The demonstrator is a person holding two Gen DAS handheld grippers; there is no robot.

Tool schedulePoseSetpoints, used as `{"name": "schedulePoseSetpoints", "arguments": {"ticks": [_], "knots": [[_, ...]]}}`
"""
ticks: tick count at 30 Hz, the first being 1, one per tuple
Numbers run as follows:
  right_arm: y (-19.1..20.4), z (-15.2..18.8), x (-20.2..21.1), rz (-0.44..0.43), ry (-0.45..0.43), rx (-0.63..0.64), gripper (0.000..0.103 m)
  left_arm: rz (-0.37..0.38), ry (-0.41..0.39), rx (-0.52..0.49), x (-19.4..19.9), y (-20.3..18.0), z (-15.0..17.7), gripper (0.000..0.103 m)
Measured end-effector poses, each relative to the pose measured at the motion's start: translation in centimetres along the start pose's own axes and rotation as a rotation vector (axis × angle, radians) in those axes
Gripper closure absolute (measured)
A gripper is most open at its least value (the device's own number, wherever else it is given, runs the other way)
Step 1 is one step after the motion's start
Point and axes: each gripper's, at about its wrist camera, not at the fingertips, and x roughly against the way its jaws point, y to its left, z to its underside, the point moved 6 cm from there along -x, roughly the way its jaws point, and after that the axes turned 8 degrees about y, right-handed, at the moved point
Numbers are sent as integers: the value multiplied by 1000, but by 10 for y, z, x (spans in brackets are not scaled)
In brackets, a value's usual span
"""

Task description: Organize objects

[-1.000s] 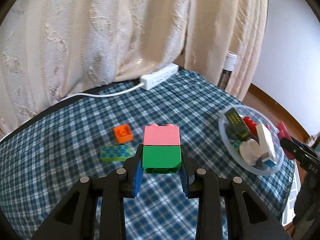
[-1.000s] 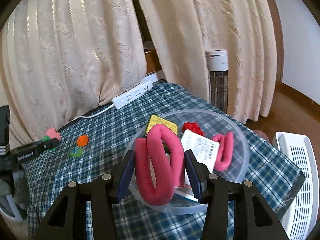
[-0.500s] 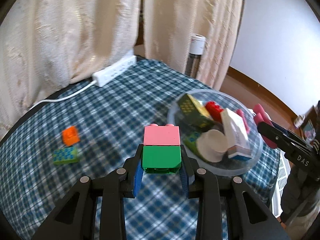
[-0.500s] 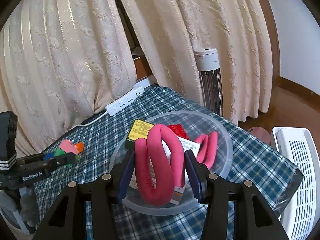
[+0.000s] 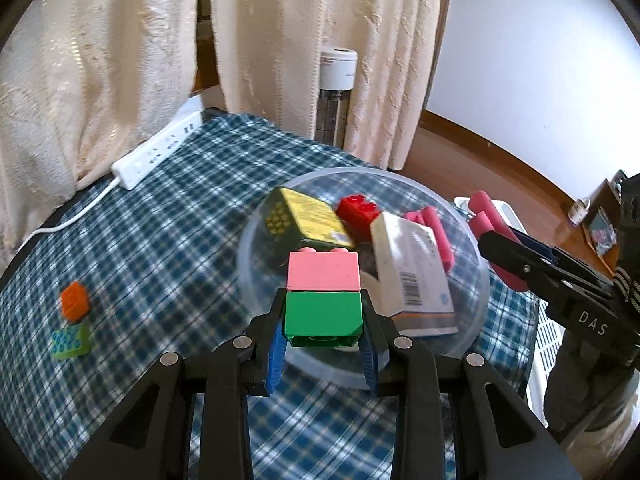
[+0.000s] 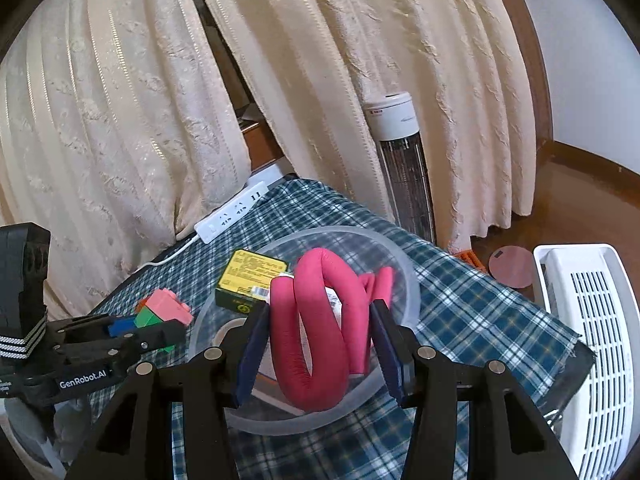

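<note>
A: Which step was in hand at that moment?

B: I judged it as the carrying step, just before the release. The left gripper [image 5: 323, 334] was closed tight on the green brick [image 5: 323, 316], with the pink brick [image 5: 323, 275] stuck on top of it. The pair hung at the near rim of the clear bowl [image 5: 478, 312], above the checked tablecloth [image 5: 168, 216].

A: And the other hand?

B: The right gripper [image 6: 318, 350] had its jaws partly closed on a bent pink foam tube [image 6: 320, 320]; the pads pressed it from both sides. In the right wrist view the tube was over the bowl, but I could not tell if it touched anything inside.

A: What was already in the bowl?

B: A yellow and dark box [image 5: 306, 218], a red brick [image 5: 357, 210], a white carton [image 5: 414, 270] and more pink foam pieces [image 5: 434, 226]. An orange brick [image 5: 74, 301] and a flat green piece [image 5: 70, 343] lay on the cloth, well apart from the bowl.

A: So what did the next move call for?

B: In my opinion, both loads needed to go a little further over the bowl, then the jaws should open. The two grippers were near each other, so they had to take care not to collide. After that, the two pieces on the cloth remained to collect.
</note>
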Motion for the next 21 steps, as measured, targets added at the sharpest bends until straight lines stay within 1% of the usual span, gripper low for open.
{"name": "schedulePoseSetpoints", "arguments": {"ticks": [6, 11, 12, 15, 16, 21], "knots": [[-7, -2, -2, -1, 1, -8, 49, 11, 21, -13, -15, -8, -6, 70], [-10, -6, -5, 10, -3, -4, 49, 30, 33, -6, -21, -12, -8, 70], [-10, -7, -5, 12, -3, -2, 49, 38, 38, -4, -23, -12, -8, 67], [-10, -9, -8, 10, 0, 0, 49, 50, 38, 4, -23, -12, -9, 54], [-10, -10, -8, 10, 0, 1, 49, 47, 37, 3, -23, -12, -10, 52], [-11, -16, -13, 11, 0, 6, 49, 44, 27, 22, -19, -5, -9, 51]]}}
